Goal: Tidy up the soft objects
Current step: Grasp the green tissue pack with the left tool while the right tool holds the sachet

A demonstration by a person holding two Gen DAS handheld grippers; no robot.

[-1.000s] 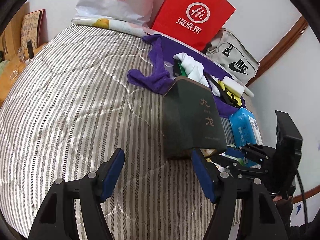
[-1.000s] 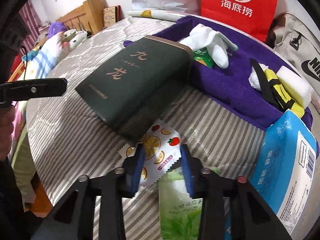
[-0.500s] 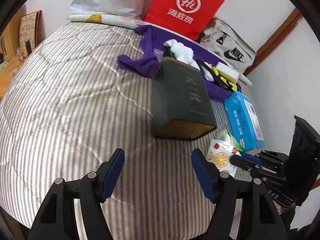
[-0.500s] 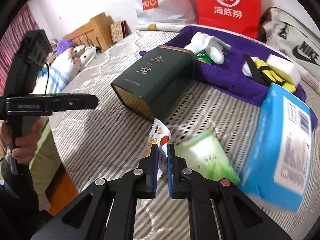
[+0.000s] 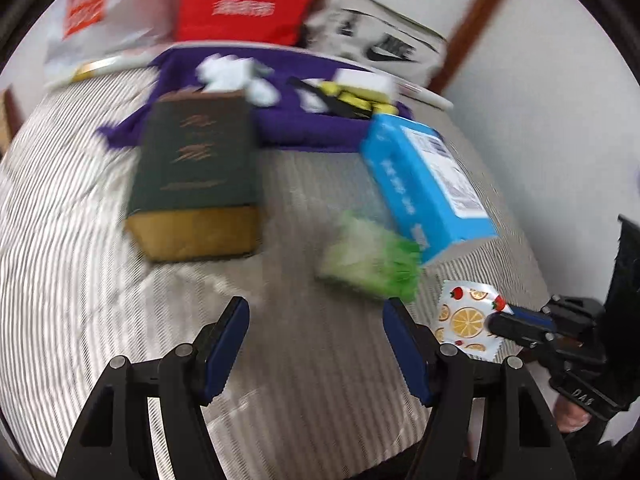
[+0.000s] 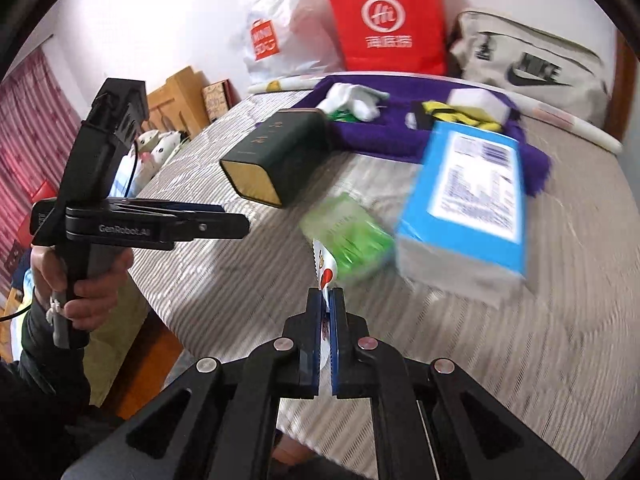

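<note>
Right gripper (image 6: 327,294) at bottom centre, jaws clamped tight on the fruit-print sachet (image 6: 325,270), which sticks up edge-on between them. Just above it, a blurred green packet (image 6: 348,232) lies on the striped bed (image 6: 500,340), touching the blue tissue pack (image 6: 472,188) at right. Dark green box (image 6: 280,152) sits centre-left, against the purple towel (image 6: 376,136). Far left, a hand (image 6: 88,276) holds the left gripper (image 6: 240,224) side-on, over the bed's edge

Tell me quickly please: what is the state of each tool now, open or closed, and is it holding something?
Left tool: open, holding nothing.
Right tool: closed on the fruit-print sachet, lifted off the striped bedcover.
</note>
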